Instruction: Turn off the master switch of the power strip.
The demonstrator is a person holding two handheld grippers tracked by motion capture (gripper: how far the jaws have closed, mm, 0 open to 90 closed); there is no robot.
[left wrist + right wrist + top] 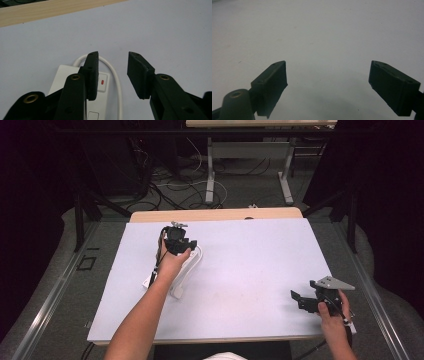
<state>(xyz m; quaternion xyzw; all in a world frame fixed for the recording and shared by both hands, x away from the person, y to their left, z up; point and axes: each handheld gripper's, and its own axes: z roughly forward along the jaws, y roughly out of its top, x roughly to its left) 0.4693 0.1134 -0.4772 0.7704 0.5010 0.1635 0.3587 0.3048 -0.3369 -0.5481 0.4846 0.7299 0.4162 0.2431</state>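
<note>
Left gripper view: smooth white rectangular power strip [100,100]

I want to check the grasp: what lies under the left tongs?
A white power strip with a red switch lies there, and its white cable loops between the open left tongs. The black jaws cover the rest of the strip.

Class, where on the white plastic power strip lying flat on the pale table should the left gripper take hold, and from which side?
Take the white plastic power strip across its narrow width, near the red-switch end, coming from above: it lies flat, with parallel sides for the left gripper.
</note>
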